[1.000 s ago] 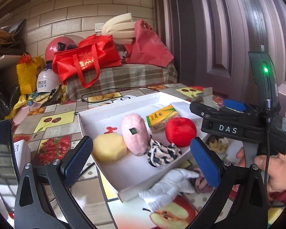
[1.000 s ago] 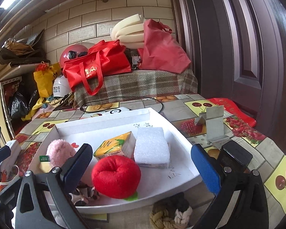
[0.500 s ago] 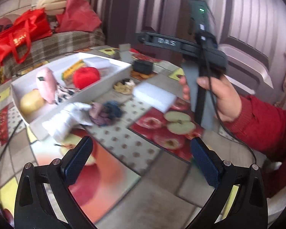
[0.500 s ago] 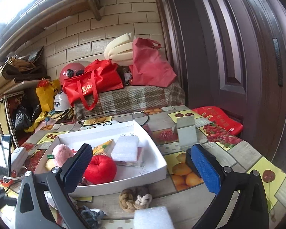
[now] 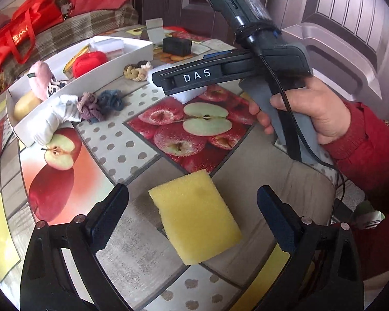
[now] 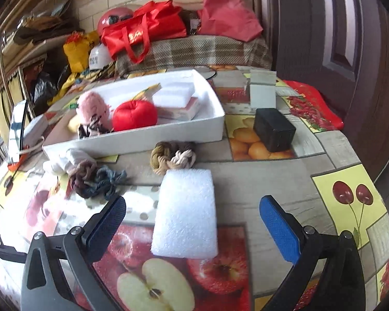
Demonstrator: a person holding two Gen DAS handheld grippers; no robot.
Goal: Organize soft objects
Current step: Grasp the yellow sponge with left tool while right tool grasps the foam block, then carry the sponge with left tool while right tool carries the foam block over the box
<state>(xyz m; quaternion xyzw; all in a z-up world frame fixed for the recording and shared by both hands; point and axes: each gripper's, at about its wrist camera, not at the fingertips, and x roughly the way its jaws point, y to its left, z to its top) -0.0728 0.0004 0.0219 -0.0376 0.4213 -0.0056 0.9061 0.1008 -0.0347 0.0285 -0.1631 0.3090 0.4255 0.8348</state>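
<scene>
The left gripper (image 5: 193, 215) hangs over a yellow rectangular foam sponge (image 5: 194, 220) lying on the fruit-print tablecloth (image 5: 103, 140); its jaws, just now narrowing, flank the sponge without touching. The right gripper (image 6: 193, 224) is spread around a white rectangular foam block (image 6: 185, 213), pads clear of it. Farther off sits the white shallow cardboard tray (image 6: 168, 132) holding a red plush apple (image 6: 134, 115).

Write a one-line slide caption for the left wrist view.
Open left gripper straddles a yellow sponge on the fruit-print tablecloth, jaws just closing, pads clear.
</scene>
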